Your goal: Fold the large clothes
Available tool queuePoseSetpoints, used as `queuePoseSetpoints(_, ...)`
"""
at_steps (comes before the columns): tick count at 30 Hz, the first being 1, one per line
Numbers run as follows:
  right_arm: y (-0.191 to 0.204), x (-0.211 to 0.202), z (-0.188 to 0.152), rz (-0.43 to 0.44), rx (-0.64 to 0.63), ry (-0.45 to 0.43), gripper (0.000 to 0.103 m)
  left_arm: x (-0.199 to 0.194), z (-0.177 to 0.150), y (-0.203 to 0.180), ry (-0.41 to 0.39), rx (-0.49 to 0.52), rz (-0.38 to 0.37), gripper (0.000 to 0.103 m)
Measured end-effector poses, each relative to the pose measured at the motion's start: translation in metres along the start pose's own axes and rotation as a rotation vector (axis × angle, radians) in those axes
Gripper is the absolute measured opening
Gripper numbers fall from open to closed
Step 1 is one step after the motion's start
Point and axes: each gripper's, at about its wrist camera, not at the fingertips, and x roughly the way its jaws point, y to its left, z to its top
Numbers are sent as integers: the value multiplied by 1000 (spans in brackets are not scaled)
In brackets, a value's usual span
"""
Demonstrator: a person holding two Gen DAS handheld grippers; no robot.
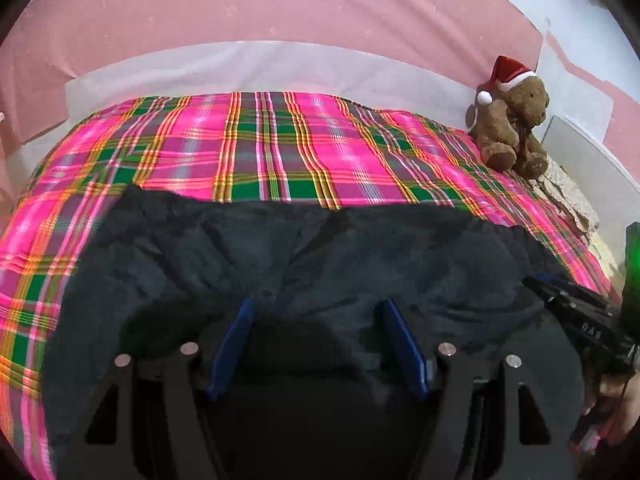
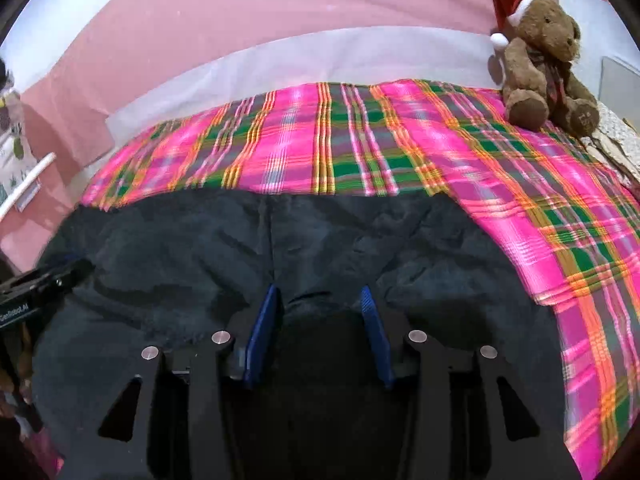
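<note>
The left gripper (image 1: pixel 316 312) points forward and down. Its two blue fingers (image 1: pixel 236 336) stand wide apart, with a big gap between them. Nothing is pinched between the fingers.

The right gripper (image 2: pixel 320 300) points forward and down too. Its blue fingers (image 2: pixel 372 332) are apart, but closer together than the left ones. Nothing is pinched between them.

In the left wrist view, the right gripper shows at the far right edge as a black body, a little ahead of the left fingertips. A bit of the person's hand (image 1: pixel 608 400) shows just under it.

In the right wrist view, the left gripper shows at the far left edge, level with the right fingertips.
</note>
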Motion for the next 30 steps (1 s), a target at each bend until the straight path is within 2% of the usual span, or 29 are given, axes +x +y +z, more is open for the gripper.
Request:
queuePoseSetpoints(2, -5, -14, 12, -22, -2, -51, 44, -9, 13, 5, -52, 36, 25, 70)
queuePoseSetpoints(4, -14, -13, 23, -55, 3, -62, 44, -5, 25, 14, -85, 79, 113, 70)
queuePoseSetpoints(7, -37, 23, 26, -118, 37, 59, 44, 27, 30, 46, 10, 5, 154, 70)
queuePoseSetpoints(8, -42, 32, 23, -117, 47, 86, 44, 37, 27, 56, 31, -27, 139, 70)
queuePoseSetpoints(10, -52, 43, 17, -92, 84, 92, 44, 46, 17, 66, 11, -64, 107, 70)
queuePoseSetpoints(14, -46, 56, 11, -139, 57, 78, 44, 56, 10, 60, -18, -42, 131, 70)
queuePoseSetpoints(18, -49, 61, 10, -133, 63, 83, 44, 59, 8, 65, -25, -65, 109, 70)
queuePoseSetpoints(30, -50, 66, 5, -146, 69, 58, 44, 66, 5, 65, -29, -66, 111, 70)
